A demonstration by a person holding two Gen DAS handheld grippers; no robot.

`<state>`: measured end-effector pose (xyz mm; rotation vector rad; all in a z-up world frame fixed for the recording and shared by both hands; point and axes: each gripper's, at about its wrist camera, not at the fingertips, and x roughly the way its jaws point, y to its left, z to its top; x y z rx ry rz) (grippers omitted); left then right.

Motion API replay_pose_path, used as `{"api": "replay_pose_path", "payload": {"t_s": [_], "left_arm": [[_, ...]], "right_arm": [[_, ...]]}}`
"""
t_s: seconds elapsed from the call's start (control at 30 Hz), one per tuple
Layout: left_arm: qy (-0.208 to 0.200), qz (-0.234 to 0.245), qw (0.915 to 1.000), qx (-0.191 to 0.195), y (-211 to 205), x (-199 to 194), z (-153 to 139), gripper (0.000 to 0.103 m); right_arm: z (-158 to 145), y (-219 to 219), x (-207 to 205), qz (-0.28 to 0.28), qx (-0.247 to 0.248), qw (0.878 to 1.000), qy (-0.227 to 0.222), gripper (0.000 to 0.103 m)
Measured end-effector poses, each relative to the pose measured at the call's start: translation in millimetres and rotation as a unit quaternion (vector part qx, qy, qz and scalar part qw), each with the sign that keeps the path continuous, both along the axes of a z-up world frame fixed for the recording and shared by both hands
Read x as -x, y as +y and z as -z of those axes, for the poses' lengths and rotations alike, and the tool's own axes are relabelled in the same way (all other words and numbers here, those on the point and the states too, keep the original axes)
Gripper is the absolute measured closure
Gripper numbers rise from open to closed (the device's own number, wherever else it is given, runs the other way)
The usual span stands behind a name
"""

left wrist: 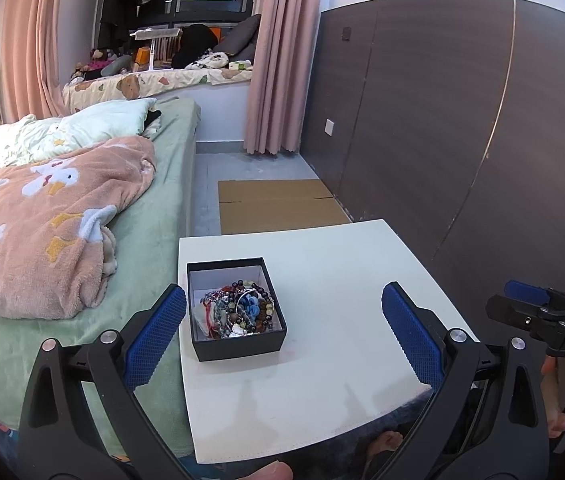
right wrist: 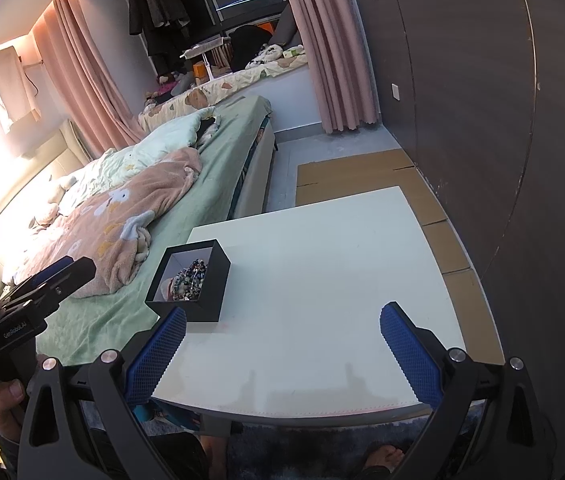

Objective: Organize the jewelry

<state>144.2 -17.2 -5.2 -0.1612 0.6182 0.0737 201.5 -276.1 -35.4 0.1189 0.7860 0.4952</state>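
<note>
Left wrist view: my left gripper (left wrist: 282, 336) hangs over the near part of the white surface (left wrist: 346, 280), jaws spread wide apart and holding nothing. The black box (left wrist: 238, 344) stands on the surface's left side, near the edge by the bed (left wrist: 150, 240), just ahead of my left blue pad (left wrist: 154, 336). It is open on top and heaped with tangled jewelry (left wrist: 238, 312), mostly beaded bracelets in mixed colours. In the right wrist view, my right gripper (right wrist: 282, 356) also hovers over the near edge, jaws wide apart and empty, the box sitting ahead and to the left. A pink blanket (left wrist: 50, 232) lies crumpled on the bed, and flat cardboard (left wrist: 278, 204) rests on the floor beyond the surface.
</note>
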Motion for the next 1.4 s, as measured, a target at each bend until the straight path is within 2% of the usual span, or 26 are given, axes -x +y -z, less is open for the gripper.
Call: {"api": "replay_pose_path", "payload": {"t_s": [0.8,1.23,1.4], "left_arm": [[-0.010,0.001,0.9999,-0.006,-5,2,-2,0.005],[-0.003,-0.007,1.0000,-0.004,-1,-5,8,0.005],[0.016,-0.013,0.9998,0.004,6,-16,18,0.005]], "right_arm": [[4,3,-2,0.002,0.004,1.000,0.005,0.008],[12,8,-3,0.006,0.012,1.000,0.010,0.008],[19,11,-6,0.009,0.012,1.000,0.009,0.008]]}}
